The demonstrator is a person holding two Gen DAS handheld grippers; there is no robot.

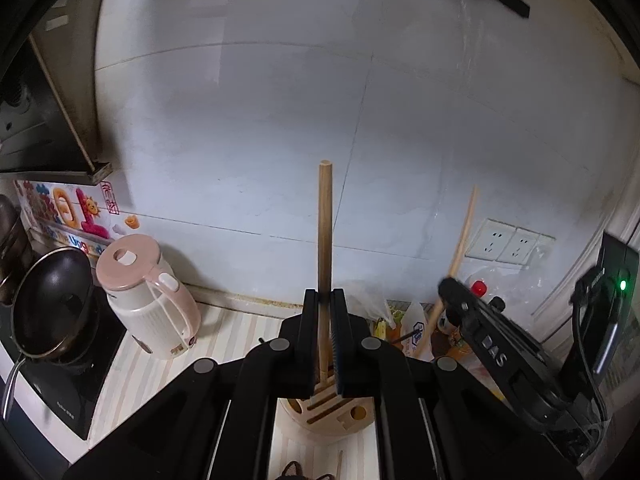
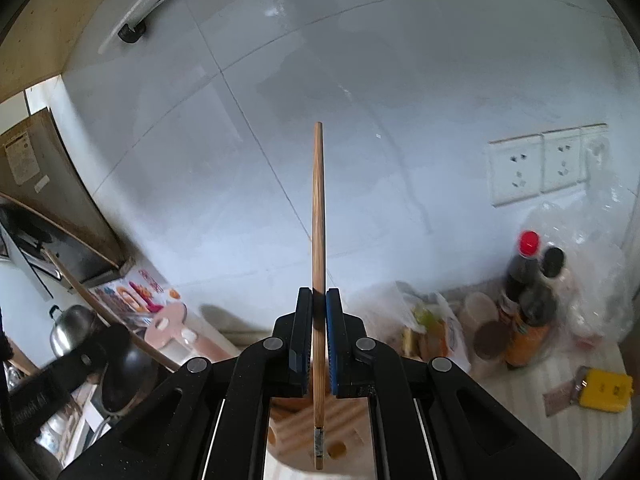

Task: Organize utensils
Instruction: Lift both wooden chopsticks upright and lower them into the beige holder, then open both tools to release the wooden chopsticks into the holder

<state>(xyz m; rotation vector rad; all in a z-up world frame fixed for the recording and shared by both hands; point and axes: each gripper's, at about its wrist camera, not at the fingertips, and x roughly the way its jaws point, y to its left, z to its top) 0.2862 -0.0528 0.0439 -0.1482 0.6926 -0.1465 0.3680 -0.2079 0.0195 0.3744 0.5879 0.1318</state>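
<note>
A: Surface? 
B: Pale striped countertop (image 1: 240,332); pink-and-cream electric kettle (image 1: 150,300) and round wooden utensil holder (image 1: 332,412) stood on it.
A: Right side? 
B: Dark bottles (image 2: 528,300), yellow box (image 2: 608,390).

Left gripper (image 1: 325,300), right gripper (image 2: 319,300): jaws clamped

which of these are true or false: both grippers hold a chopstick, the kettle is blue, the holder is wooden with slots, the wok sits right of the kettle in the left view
1. Both grippers hold a chopstick: true. The left gripper is shut on one chopstick, the right gripper on another.
2. The kettle is blue: false, it is pink and cream.
3. The holder is wooden with slots: true.
4. The wok sits right of the kettle: false, it is to its left.
</note>
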